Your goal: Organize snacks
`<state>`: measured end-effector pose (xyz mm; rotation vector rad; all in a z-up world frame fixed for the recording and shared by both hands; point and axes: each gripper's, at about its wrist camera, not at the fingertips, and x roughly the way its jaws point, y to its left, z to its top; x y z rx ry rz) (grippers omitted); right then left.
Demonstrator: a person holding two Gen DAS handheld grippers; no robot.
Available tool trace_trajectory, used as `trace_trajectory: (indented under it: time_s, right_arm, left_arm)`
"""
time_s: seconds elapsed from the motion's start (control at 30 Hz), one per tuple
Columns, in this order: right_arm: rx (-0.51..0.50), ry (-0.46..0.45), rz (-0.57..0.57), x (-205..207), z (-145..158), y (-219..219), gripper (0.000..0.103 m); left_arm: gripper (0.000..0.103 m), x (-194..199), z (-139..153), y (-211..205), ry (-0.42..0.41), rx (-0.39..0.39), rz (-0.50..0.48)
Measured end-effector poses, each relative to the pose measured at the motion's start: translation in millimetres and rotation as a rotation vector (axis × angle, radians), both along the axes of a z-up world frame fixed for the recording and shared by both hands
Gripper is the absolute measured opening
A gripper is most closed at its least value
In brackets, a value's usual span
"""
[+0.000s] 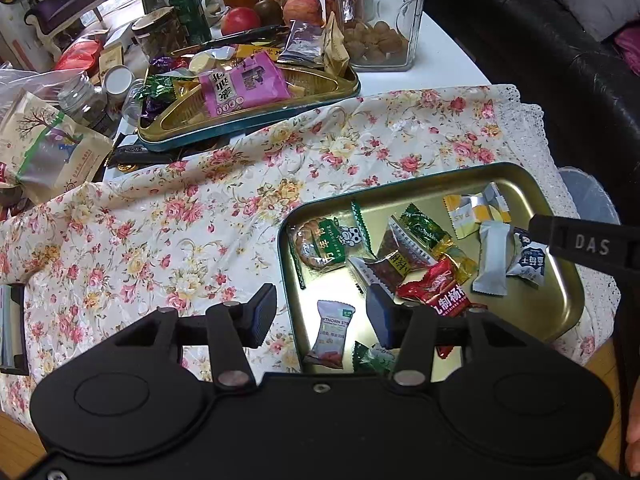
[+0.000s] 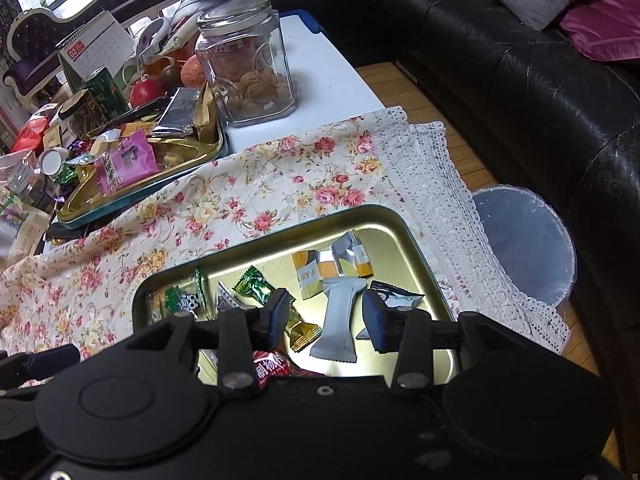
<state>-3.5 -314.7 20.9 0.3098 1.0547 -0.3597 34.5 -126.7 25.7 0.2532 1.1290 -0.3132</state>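
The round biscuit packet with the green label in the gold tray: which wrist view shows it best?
The left wrist view: the biscuit packet lies fully in sight near the gold tray's left wall. In the right wrist view, the packet is largely hidden behind the right gripper's linkage.

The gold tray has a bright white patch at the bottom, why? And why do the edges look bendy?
Left wrist view: the tray is shiny metal, so light glares white off its floor near the hawthorn snack. Right wrist view: a similar glare shows low on the tray; the fisheye lens curves the tablecloth edge.
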Motion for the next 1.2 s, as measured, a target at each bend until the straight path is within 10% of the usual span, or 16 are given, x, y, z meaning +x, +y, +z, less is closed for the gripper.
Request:
trace_trajectory:
  time_s: [1.2]
  right_arm:
    - [0.004, 0.040, 0.040, 1.6, -11.5, 4.0, 0.043]
  left_arm:
    - [0.056, 0.6, -6.9, 6.1, 0.046, 0.003, 0.035]
